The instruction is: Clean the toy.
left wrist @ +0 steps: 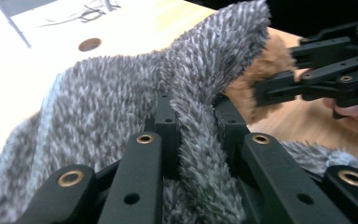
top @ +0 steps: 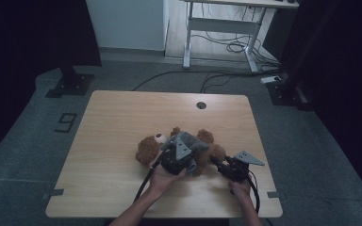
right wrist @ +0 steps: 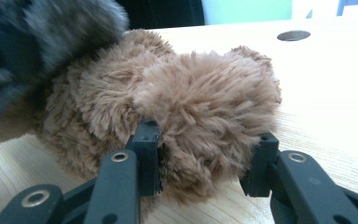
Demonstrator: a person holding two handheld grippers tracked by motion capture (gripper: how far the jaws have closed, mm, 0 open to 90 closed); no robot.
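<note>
The bear (top: 179, 148) lies near the table's (top: 103, 141) middle, a little to the right, with the left gripper (left wrist: 193, 140) pinching a fold of its grey garment (left wrist: 121, 102) and the right gripper (right wrist: 200, 158) clamped on a brown limb (right wrist: 209, 116). The fold is thin and fluffy, so it could slip from the jaws under a pull. If the two hands pull unevenly, the bear could drag across the table instead of the garment sliding.

Teddy bear (top: 179, 148) lying near table (top: 113, 141) front edge — garment (top: 193, 142) over it.
</note>
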